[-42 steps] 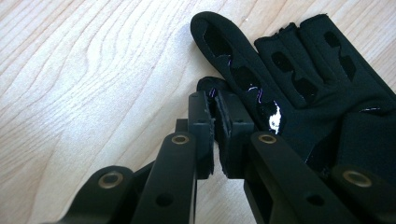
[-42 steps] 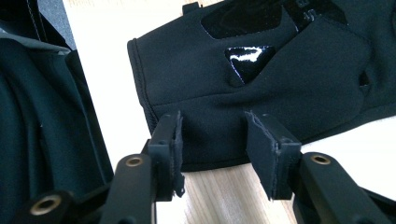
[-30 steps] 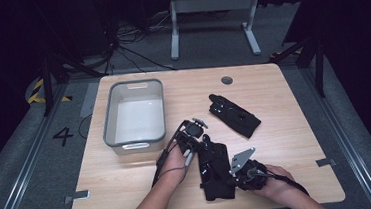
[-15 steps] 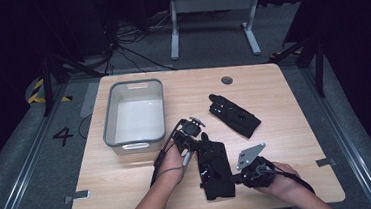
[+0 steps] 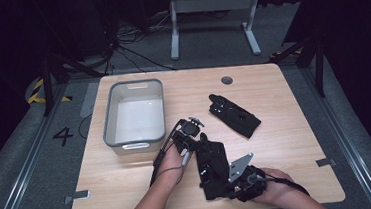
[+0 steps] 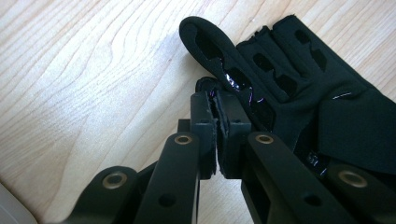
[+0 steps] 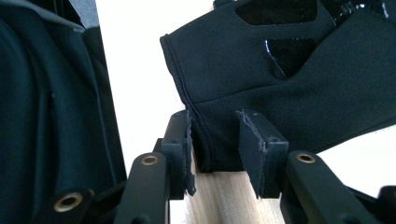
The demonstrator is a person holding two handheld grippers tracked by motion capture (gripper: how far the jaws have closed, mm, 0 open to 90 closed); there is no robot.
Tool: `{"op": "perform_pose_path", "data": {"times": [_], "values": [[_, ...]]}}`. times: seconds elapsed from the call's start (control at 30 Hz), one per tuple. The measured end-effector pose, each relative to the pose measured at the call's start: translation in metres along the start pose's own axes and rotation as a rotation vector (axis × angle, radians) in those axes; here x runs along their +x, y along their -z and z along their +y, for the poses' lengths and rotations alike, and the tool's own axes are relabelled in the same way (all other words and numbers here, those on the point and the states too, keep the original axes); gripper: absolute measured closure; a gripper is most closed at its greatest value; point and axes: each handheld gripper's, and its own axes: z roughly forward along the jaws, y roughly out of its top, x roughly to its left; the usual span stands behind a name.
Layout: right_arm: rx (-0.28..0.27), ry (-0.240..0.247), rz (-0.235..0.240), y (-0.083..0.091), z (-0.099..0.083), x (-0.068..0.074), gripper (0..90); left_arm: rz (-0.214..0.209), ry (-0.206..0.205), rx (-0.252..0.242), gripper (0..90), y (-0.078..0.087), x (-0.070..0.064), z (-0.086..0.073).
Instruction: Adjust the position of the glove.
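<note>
A black fingerless glove (image 5: 212, 167) lies flat on the wooden table (image 5: 286, 141), near the front edge, between the person's two hands. The left gripper (image 5: 190, 134) sits at the glove's far, finger end. In the left gripper view its jaws are pressed together with a pinch of glove (image 6: 289, 88) fabric between them, right by the thumb part. The right gripper (image 5: 242, 180) is at the near, cuff end of the same glove. In the right gripper view its jaws stand apart, straddling the cuff hem of the glove (image 7: 280, 79); the left pad looks against the fabric, the right pad has a small gap, so it is not clamped. The glove runs roughly front-to-back between the two grippers. A second black glove (image 5: 234, 114) lies farther back and to the right, well apart from both grippers. A grey tub (image 5: 137, 138) stands at the left, near the left gripper, not touching it.
</note>
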Motion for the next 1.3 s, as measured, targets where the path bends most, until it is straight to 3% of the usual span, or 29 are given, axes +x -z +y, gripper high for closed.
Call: {"op": "perform_pose_path", "data": {"times": [0.1,0.2,0.23,0.33,0.4,0.7,0.77,0.87,0.9,1.03,1.3], "values": [[0.002,0.013,-0.014,0.000,0.000,0.001,67.1,-0.002,0.008,0.005,86.5,-0.002,0.001,-0.001],[-0.004,0.026,-0.018,0.000,-0.002,0.001,73.2,0.000,0.007,0.006,86.5,-0.002,0.000,-0.001],[0.008,0.005,-0.014,0.001,-0.002,-0.004,87.5,0.002,0.004,0.005,86.5,-0.001,0.000,-0.001],[0.017,0.003,-0.011,0.002,-0.001,-0.005,88.7,0.009,-0.003,0.000,86.6,0.002,-0.001,-0.002],[0.024,0.015,-0.039,0.004,-0.001,-0.005,89.1,0.009,-0.001,-0.007,86.6,0.004,0.000,-0.003],[-0.044,-0.026,-0.131,0.043,-0.008,-0.017,89.3,-0.044,0.030,-0.074,86.6,0.025,0.001,-0.010],[-0.064,-0.049,-0.174,0.057,-0.014,-0.023,89.4,-0.050,0.027,-0.094,86.7,0.031,-0.003,-0.012],[-0.073,-0.062,-0.197,0.065,-0.017,-0.027,89.4,-0.067,0.016,-0.124,86.7,0.041,-0.011,-0.016],[-0.075,-0.070,-0.223,0.072,-0.021,-0.031,89.3,-0.067,0.006,-0.135,86.7,0.046,-0.015,-0.020],[-0.070,-0.088,-0.248,0.076,-0.029,-0.037,89.3,-0.088,-0.013,-0.158,86.7,0.055,-0.031,-0.039],[-0.026,-0.084,-0.287,0.062,-0.039,-0.052,89.2,-0.135,-0.056,-0.093,86.5,0.041,-0.061,-0.064]]}}
